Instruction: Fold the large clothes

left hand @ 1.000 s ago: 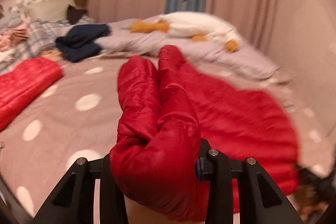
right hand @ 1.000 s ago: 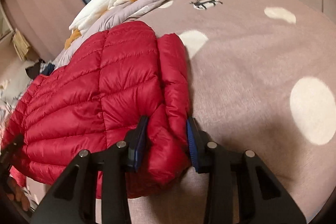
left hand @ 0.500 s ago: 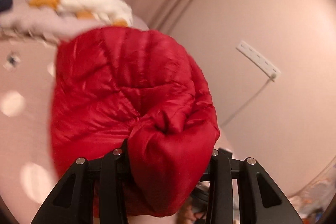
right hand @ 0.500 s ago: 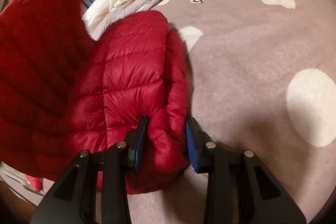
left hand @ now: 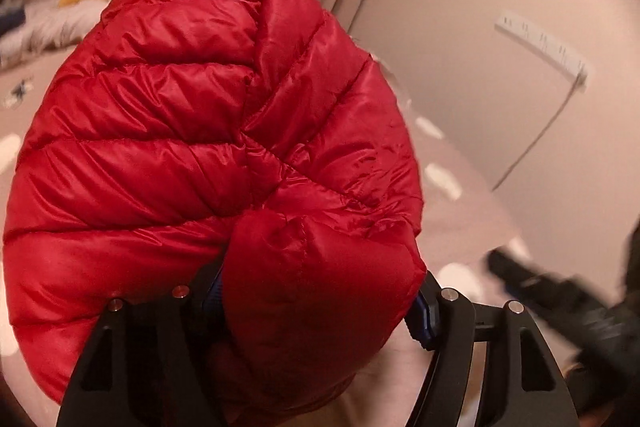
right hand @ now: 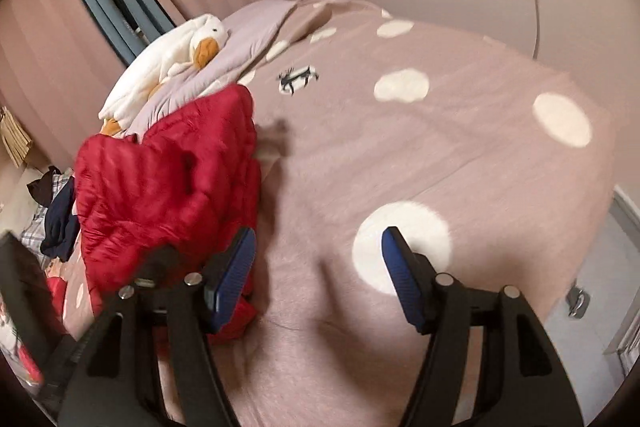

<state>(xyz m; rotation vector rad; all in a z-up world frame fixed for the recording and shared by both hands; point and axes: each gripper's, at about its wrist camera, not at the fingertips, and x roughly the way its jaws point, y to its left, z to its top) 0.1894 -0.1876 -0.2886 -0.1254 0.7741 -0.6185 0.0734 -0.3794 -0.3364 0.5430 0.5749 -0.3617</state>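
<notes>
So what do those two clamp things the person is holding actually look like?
Both look alike. The right gripper is a matte black frame with triangular cut-outs and small silver bolt heads, ending in two slim fingers faced with ribbed blue pads. The left gripper has the same black frame, silver bolts and blue pads. No cables, markings, hands or sleeves show.

No readable text, label, brand or number is showing in either view. The only sign appearing is a small dark reindeer figure [right hand: 298,79], sitting on a white patch of the pinkish-brown fleece blanket with cream dots [right hand: 400,155]; it is carrying no lettering.
</notes>
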